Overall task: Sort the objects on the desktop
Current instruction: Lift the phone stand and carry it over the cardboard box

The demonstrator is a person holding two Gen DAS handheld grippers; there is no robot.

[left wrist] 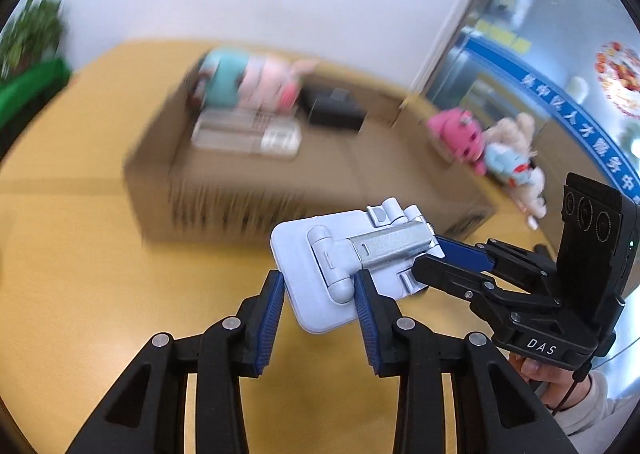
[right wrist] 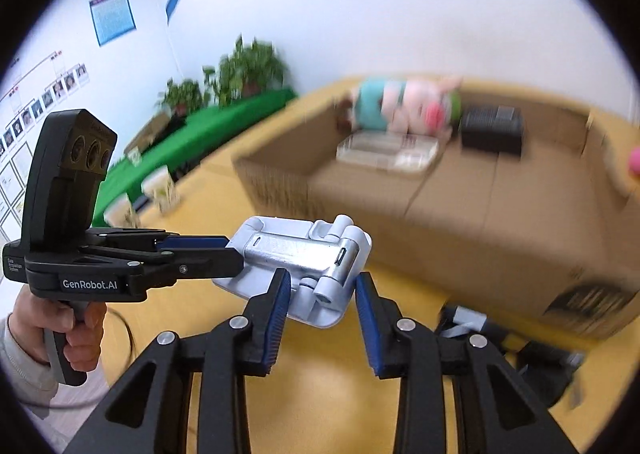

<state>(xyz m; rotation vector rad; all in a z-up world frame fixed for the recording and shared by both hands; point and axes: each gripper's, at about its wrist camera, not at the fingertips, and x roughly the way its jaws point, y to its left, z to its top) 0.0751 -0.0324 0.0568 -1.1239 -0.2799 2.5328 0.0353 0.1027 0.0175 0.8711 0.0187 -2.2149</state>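
- The left gripper [left wrist: 320, 294] had its blue-padded fingers closed against the two sides of the white folding phone stand [left wrist: 340, 270], holding it in the air above the yellow table [left wrist: 80, 254].
- The right gripper [right wrist: 322, 292] reached the same phone stand [right wrist: 308, 266] from the other side. Its pads sat at the stand's edges, the left one touching, while a small gap showed at the right one, so I could not tell whether it truly gripped.
- Seen from the left wrist, the right gripper's [left wrist: 430, 254] fingers met the stand's metal hinge end.
- Beyond the stand sat an open cardboard box [left wrist: 320, 182], blurred, holding a teal and pink plush toy [left wrist: 256, 80], a clear plastic case [left wrist: 248, 132] and a black box [left wrist: 334, 108].
- More plush toys [left wrist: 488, 150] lay beside the box's right end.
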